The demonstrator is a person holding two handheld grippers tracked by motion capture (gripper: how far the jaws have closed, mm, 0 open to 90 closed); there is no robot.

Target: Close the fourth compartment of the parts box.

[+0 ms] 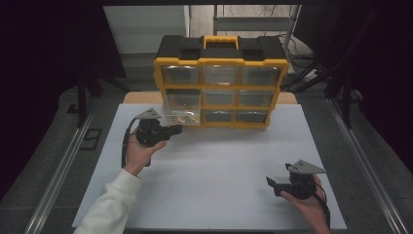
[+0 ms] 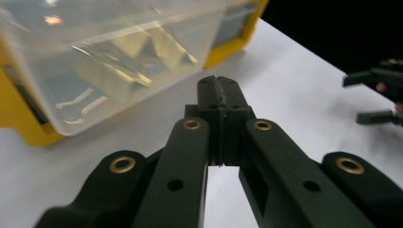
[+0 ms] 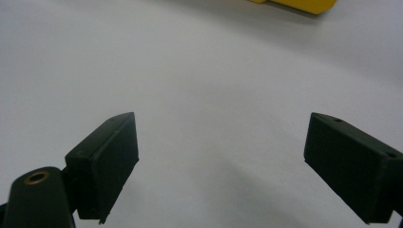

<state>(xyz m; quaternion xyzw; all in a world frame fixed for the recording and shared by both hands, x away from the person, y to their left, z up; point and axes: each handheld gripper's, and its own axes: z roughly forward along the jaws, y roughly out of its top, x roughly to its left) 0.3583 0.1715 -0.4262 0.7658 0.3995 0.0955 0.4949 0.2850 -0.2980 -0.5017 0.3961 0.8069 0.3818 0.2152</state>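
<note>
The white table (image 1: 209,180) carries a yellow and black drawer cabinet (image 1: 221,87) at its twelve o'clock edge, with nine clear drawers in three rows. One clear drawer (image 1: 182,109), the left one of the middle row, is pulled out toward the person and stands over the table; inside it some small pale objects (image 1: 181,116) lie, but I cannot tell what they are. The left gripper (image 1: 176,129) is at about ten o'clock on the table, just in front of this drawer and a little below its front wall. In the left gripper view its jaws are pressed fully together and nothing is between them, while the drawer (image 2: 114,61) hangs just above and to the left of the tips. The right gripper (image 1: 271,184) rests at about four o'clock, well apart from the cabinet, with its jaws wide apart and empty. I judge that the step in hand is pushing this drawer back into its slot. To do it well, the closed tips should meet the middle of the front wall, not a corner, and push straight toward twelve o'clock, slowly, so the drawer does not jam and the cabinet does not slide away.
</note>
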